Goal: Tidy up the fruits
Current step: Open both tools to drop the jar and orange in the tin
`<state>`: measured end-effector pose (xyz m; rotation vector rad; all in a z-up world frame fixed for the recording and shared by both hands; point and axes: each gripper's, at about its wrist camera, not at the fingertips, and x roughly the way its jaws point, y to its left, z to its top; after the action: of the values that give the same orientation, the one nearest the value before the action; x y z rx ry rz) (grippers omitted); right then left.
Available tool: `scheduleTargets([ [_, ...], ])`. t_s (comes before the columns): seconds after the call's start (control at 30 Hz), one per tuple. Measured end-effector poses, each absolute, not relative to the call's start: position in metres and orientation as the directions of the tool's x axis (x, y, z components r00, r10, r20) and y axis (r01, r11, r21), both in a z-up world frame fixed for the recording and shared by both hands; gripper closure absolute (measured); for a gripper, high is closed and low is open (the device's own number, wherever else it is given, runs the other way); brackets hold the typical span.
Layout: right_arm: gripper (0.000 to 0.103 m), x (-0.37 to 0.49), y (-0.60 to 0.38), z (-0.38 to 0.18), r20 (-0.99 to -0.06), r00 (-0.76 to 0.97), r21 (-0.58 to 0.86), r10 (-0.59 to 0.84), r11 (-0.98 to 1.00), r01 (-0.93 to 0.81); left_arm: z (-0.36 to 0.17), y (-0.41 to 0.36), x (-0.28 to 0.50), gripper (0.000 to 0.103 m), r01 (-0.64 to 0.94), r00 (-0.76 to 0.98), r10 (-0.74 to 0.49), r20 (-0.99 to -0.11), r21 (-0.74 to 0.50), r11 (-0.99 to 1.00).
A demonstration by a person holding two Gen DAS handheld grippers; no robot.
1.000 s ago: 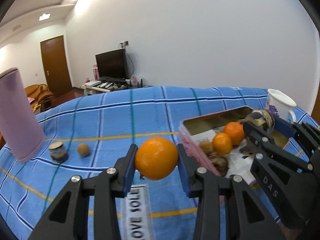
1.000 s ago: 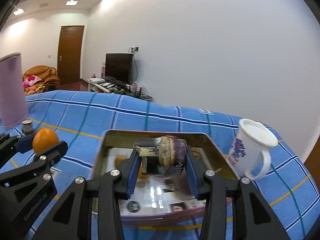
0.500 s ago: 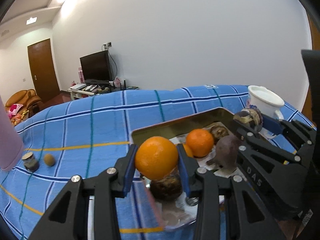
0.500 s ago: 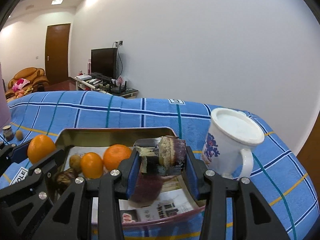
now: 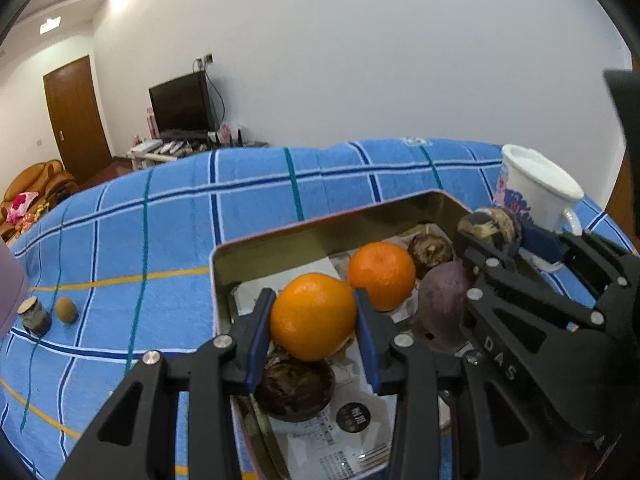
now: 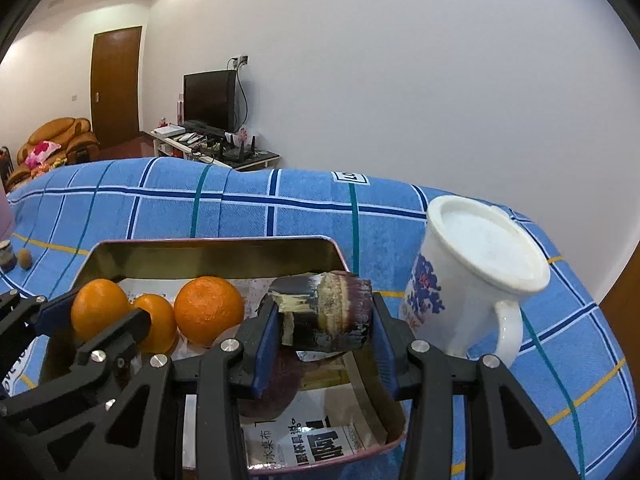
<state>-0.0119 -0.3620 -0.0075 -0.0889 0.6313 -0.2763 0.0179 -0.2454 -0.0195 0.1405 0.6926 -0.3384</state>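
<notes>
My left gripper [image 5: 314,316] is shut on an orange [image 5: 313,317] and holds it over the near left part of the metal tray [image 5: 320,228]. My right gripper [image 6: 325,316] is shut on a cut purple sugarcane piece [image 6: 326,312] above the tray's right side [image 6: 208,245]. In the tray lie another orange [image 5: 381,274], a small orange [image 6: 158,322], a purple root [image 5: 442,304] and two dark brown fruits [image 5: 294,386] [image 5: 431,250]. The right gripper also shows in the left wrist view [image 5: 516,232], and the left gripper in the right wrist view [image 6: 94,314].
A white mug [image 6: 474,276] stands just right of the tray on the blue checked cloth [image 5: 160,208]. A small brown fruit [image 5: 66,310], a little jar [image 5: 35,316] and a pink cylinder [image 5: 10,292] stand at the far left.
Both grippers have moved right, over the tray, each keeping its load. The left gripper's orange went from beside the tray to above its inside. The mug is closer in the right wrist view.
</notes>
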Motion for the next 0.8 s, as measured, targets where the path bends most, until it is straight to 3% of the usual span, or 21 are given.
scheduleTargets([
  [0.43,0.058,-0.003,-0.36,-0.009,-0.57,0.777,-0.177,-0.266,0.964,0.2,-0.022,-0.244,0.019,0.061,0.327,0.721,-0.235,-0.652,0.021,0.945],
  [0.73,0.058,-0.008,-0.364,-0.007,-0.558,0.806,-0.121,-0.198,0.98,0.157,-0.012,-0.237,0.007,0.052,0.308,0.77,-0.237,-0.592,0.02,0.951],
  [0.8,0.058,-0.009,-0.366,-0.006,-0.556,0.812,-0.099,-0.179,0.984,0.149,-0.01,-0.236,0.003,0.045,0.299,0.787,-0.226,-0.574,0.034,0.954],
])
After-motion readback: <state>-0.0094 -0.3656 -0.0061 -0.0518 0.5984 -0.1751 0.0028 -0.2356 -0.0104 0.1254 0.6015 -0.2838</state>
